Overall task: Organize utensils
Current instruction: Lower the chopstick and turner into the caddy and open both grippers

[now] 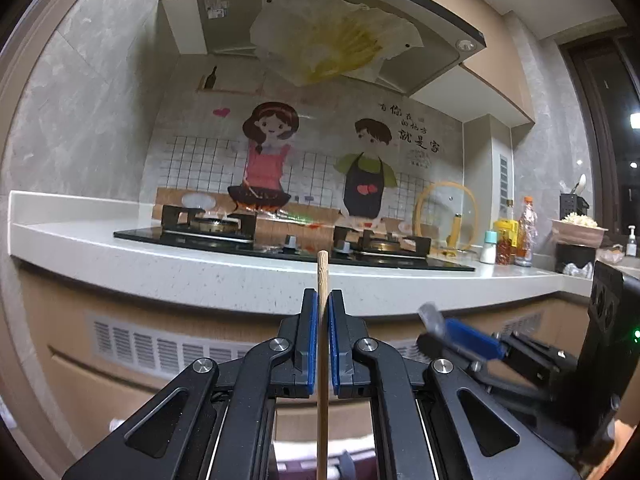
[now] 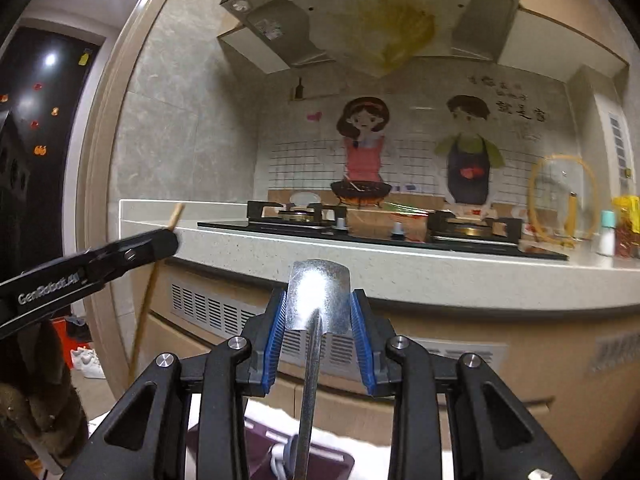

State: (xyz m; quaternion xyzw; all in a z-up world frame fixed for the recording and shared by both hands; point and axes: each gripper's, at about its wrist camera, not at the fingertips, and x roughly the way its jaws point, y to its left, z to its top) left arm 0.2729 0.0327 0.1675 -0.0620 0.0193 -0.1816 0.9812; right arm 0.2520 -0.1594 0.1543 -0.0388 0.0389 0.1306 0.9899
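My left gripper (image 1: 322,300) is shut on a wooden chopstick (image 1: 322,276) that stands upright between its blue pads, its tip just above the counter edge. My right gripper (image 2: 318,300) is shut on a metal spatula (image 2: 318,294), gripping the flat blade by its sides, the handle hanging down. In the right wrist view the left gripper (image 2: 168,236) with the chopstick (image 2: 176,216) is at the left. In the left wrist view the right gripper (image 1: 444,324) shows blurred at the right. Both are held in front of the counter.
A white stone counter (image 1: 224,268) carries a black gas hob (image 1: 280,244) with two burners. A glass lid (image 1: 446,212), sauce bottles (image 1: 524,232) and a black utensil holder (image 1: 574,204) stand at the right. A range hood (image 1: 332,20) hangs above. Cabinet fronts with vents lie below.
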